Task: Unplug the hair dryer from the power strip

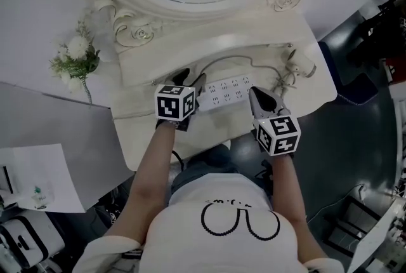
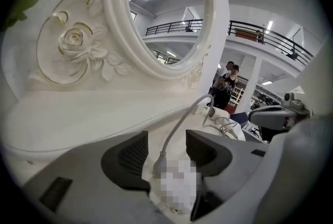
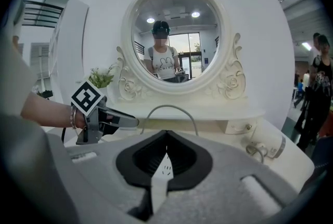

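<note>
White moulded dressing table (image 1: 146,138), head view: the white oblong power strip (image 1: 225,93) lies at centre, with the white hair dryer (image 1: 303,64) at its 2 o'clock. Your left gripper (image 1: 192,78) sits at the strip's 9 o'clock end and your right gripper (image 1: 257,95) at its 3 o'clock end.

Left gripper view: the jaws stand apart with the grey cable (image 2: 179,124) between them, clear of both pads.

Right gripper view: the jaw tips meet, and the hair dryer (image 3: 268,142) lies at 3 o'clock.

White hair dryer (image 1: 303,65) lies right of the flat white power strip (image 1: 225,93), cord (image 2: 173,132) apparently reaching it.
</note>
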